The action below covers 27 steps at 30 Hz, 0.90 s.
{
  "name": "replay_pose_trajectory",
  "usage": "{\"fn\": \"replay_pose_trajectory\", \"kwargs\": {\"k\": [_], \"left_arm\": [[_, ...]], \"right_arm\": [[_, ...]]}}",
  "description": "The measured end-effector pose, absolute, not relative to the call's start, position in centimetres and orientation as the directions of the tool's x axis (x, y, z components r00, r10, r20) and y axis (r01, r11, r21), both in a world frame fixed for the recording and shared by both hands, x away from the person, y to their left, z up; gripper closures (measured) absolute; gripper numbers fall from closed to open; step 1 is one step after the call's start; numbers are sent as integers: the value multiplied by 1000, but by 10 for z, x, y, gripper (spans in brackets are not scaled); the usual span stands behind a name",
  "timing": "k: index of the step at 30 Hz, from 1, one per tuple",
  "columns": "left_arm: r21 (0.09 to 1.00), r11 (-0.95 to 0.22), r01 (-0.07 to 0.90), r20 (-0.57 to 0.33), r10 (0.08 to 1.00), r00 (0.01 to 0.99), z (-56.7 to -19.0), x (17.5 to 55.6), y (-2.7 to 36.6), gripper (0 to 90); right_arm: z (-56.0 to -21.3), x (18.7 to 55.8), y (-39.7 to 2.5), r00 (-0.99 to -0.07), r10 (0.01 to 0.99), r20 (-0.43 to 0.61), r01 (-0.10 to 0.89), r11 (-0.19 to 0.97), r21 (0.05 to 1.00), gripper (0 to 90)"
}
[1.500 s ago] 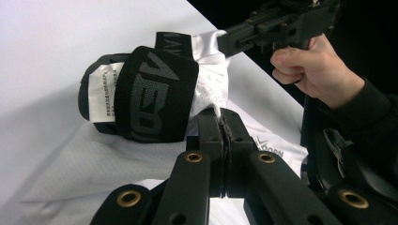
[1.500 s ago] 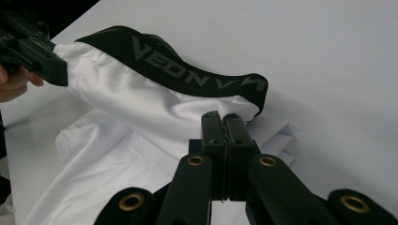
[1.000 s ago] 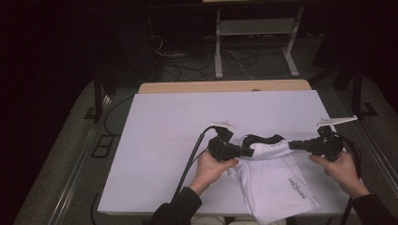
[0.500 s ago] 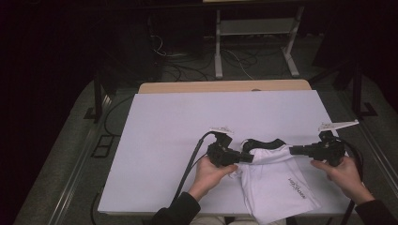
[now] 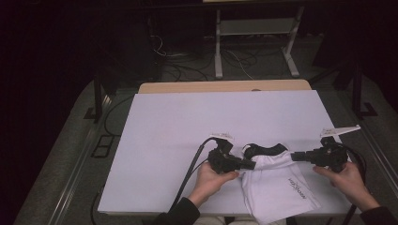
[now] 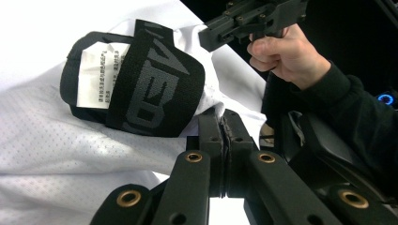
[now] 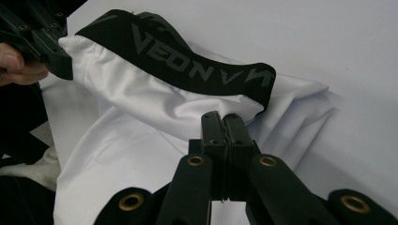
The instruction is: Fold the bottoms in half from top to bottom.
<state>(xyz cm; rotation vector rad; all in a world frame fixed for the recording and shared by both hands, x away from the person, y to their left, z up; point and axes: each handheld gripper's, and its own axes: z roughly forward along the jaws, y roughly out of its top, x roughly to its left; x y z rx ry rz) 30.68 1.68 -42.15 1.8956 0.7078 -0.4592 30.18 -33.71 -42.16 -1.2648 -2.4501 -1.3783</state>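
The shorts (image 5: pixel 281 185) are white cloth with a fine perforated mesh weave, matt. Their waistband (image 6: pixel 150 84) is black woven elastic, ribbed, with tone-on-tone grey lettering. A white printed care label (image 6: pixel 101 72), papery and matt, is sewn inside the band at its 9 o'clock end. The left gripper (image 6: pixel 224 124) and right gripper (image 7: pixel 224 123) are matt black plastic with brass-coloured metal bushings. The table (image 5: pixel 187 126) has a smooth, matt white covering; bare wood shows along its 12 o'clock edge.
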Motion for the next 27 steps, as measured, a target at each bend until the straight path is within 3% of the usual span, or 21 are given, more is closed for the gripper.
{"fn": "replay_pose_trajectory", "kwargs": {"k": [27], "left_arm": [[652, -344, 676, -640, 230, 733, -449, 286, 11, 871]], "right_arm": [[-435, 289, -341, -654, 614, 442, 707, 289, 645, 873]]}}
